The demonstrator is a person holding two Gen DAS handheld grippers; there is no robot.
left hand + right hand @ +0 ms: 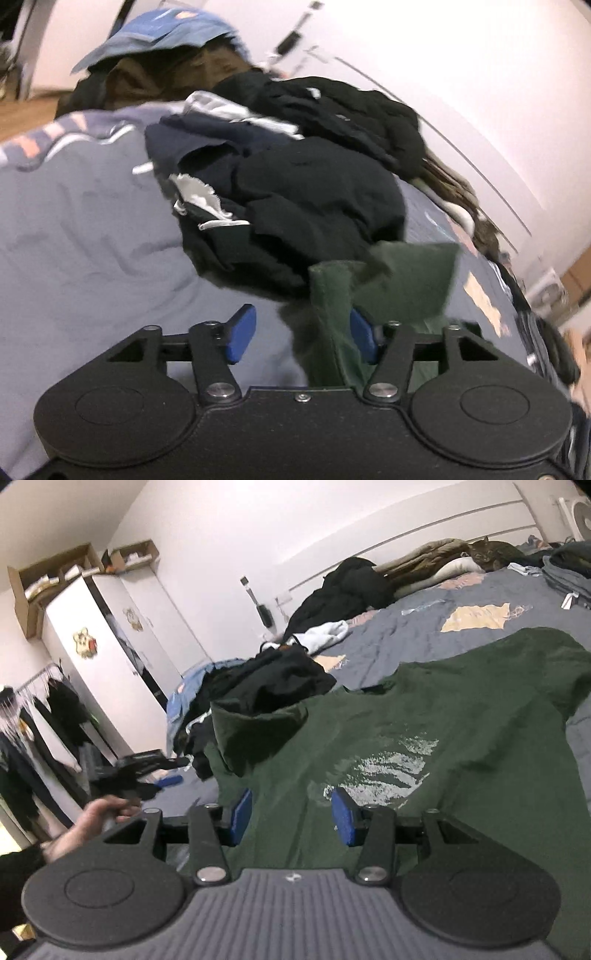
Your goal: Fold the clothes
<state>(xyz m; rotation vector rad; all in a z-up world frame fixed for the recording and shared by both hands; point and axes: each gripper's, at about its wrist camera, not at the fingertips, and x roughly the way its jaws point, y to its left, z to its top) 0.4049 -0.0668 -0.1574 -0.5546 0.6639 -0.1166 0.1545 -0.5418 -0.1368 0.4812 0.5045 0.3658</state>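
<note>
A dark green T-shirt point(443, 709) with a pale print lies spread on the grey-blue bed cover point(406, 638), one sleeve point(258, 727) turned up at its left. My right gripper point(291, 818) hovers low over the shirt's near part, its blue pads apart and pressing nothing. In the left wrist view, a fold of the green shirt point(332, 295) hangs between the jaws of my left gripper point(303, 336). It rests against the right pad point(364, 339) only, and the left pad point(242, 334) stands free. A hand point(92, 819) carries that gripper at the bed's left edge, where it is blurred.
A heap of black and navy clothes point(295, 206) lies on the bed cover point(74, 240) just beyond the shirt, with a blue denim piece point(166, 33) behind. Farther off are a black pile point(347, 587), folded grey clothes point(569, 568), a white wardrobe point(110, 657) and a clothes rack point(37, 709).
</note>
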